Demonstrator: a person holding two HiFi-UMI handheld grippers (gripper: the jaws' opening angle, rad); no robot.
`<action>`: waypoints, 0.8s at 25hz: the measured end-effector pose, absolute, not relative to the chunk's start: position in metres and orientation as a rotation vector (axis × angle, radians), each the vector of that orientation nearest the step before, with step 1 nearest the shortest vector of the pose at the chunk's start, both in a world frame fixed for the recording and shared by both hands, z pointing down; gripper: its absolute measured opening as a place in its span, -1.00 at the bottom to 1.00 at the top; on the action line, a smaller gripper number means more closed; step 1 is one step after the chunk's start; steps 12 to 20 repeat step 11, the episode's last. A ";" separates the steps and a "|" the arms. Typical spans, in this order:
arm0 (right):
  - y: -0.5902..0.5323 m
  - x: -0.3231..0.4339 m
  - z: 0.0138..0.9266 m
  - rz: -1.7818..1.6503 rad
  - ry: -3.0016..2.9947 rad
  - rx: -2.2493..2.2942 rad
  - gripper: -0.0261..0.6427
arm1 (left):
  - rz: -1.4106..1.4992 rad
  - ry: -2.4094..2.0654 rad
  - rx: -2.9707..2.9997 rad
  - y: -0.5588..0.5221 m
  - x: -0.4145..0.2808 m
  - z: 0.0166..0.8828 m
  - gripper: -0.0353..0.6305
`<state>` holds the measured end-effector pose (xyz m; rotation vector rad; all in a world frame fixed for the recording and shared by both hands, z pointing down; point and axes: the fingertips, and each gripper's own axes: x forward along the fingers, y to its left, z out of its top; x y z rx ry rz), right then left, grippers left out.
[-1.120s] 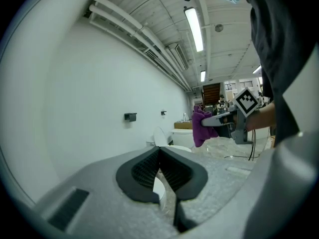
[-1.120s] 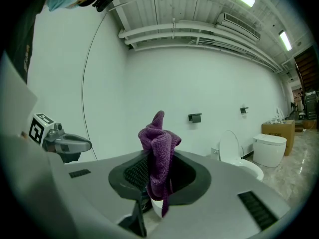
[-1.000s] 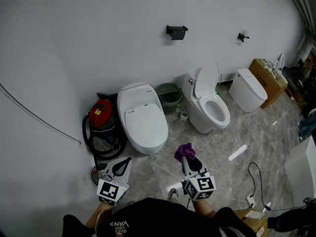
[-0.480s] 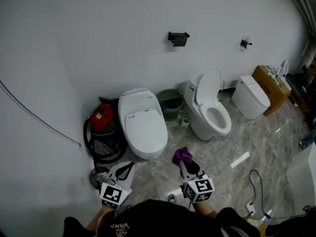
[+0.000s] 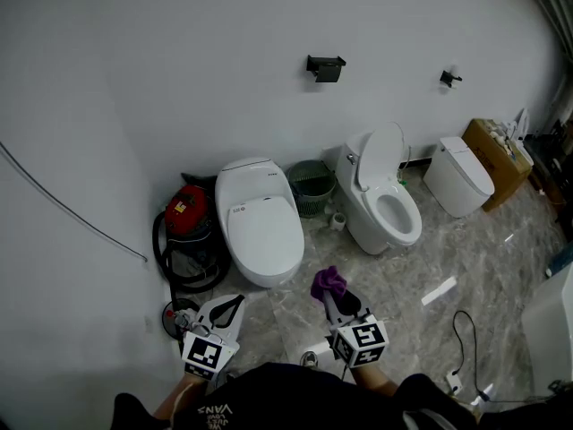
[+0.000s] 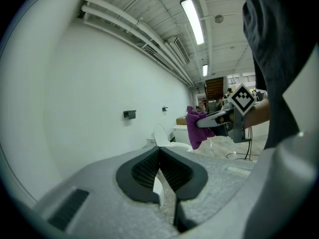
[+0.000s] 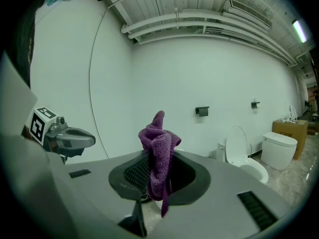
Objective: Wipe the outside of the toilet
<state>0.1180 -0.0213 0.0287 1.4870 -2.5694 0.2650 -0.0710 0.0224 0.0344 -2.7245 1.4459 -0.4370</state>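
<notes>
Right claw [image 7: 155, 171] clamped on the purple cloth [image 7: 158, 148]. Cloth is bunched above the jaws, with a tail hanging below. Left claw [image 6: 159, 152] pressed together, nothing in it. Both held low over the marble floor [image 5: 501, 267], well apart from any toilet.

Closed-lid toilet [image 5: 260, 227] stands at the wall edge of the floor, straight ahead. Red vacuum [image 5: 183, 209] sits just beside it, green basket [image 5: 311, 182] on its other side. Open-lid toilet [image 5: 387, 202] is further right along the same edge, and a third toilet [image 5: 458, 176] beyond. Cannot tell which one is meant.

Cloth: soft, light, limp. Likely to fold over itself, so wipe with the bunched end. Toilet: glazed, hard, probably slick, and fixed, so no need to grip it. A raised lid may swing if pushed. Wiping not yet begun.
</notes>
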 end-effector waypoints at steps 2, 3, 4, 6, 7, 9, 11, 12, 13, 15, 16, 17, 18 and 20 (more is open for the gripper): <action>-0.022 0.117 0.026 0.262 -2.577 1.482 -0.70 | -0.437 1.453 -2.729 0.023 -0.070 0.035 -0.88; -0.022 0.116 0.025 0.263 -2.580 1.478 -0.70 | -0.438 1.452 -2.731 0.024 -0.069 0.034 -0.88; -0.020 0.115 0.024 0.266 -2.582 1.473 -0.70 | -0.439 1.449 -2.734 0.026 -0.068 0.035 -0.88; -0.020 0.115 0.026 0.266 -2.582 1.469 -0.70 | -0.441 1.451 -2.733 0.026 -0.068 0.035 -0.88; -0.022 0.114 0.027 0.263 -2.585 1.469 -0.70 | -0.441 1.457 -2.728 0.025 -0.069 0.036 -0.88; -0.025 0.110 0.028 0.261 -2.599 1.469 -0.70 | -0.440 1.473 -2.720 0.023 -0.072 0.038 -0.88; -0.026 0.106 0.029 0.263 -2.612 1.471 -0.70 | -0.439 1.485 -2.715 0.021 -0.075 0.040 -0.88; -0.026 0.106 0.029 0.263 -2.612 1.471 -0.70 | -0.439 1.485 -2.715 0.021 -0.075 0.040 -0.88; -0.026 0.106 0.029 0.263 -2.612 1.471 -0.70 | -0.439 1.485 -2.715 0.021 -0.075 0.040 -0.88; -0.026 0.106 0.029 0.263 -2.612 1.471 -0.70 | -0.439 1.485 -2.715 0.021 -0.075 0.040 -0.88; -0.026 0.106 0.029 0.263 -2.612 1.471 -0.70 | -0.439 1.485 -2.715 0.021 -0.075 0.040 -0.88; -0.026 0.106 0.029 0.263 -2.612 1.471 -0.70 | -0.439 1.485 -2.715 0.021 -0.075 0.040 -0.88; -0.026 0.106 0.029 0.263 -2.612 1.471 -0.70 | -0.439 1.485 -2.715 0.021 -0.075 0.040 -0.88; -0.026 0.106 0.029 0.263 -2.612 1.471 -0.70 | -0.439 1.485 -2.715 0.021 -0.075 0.040 -0.88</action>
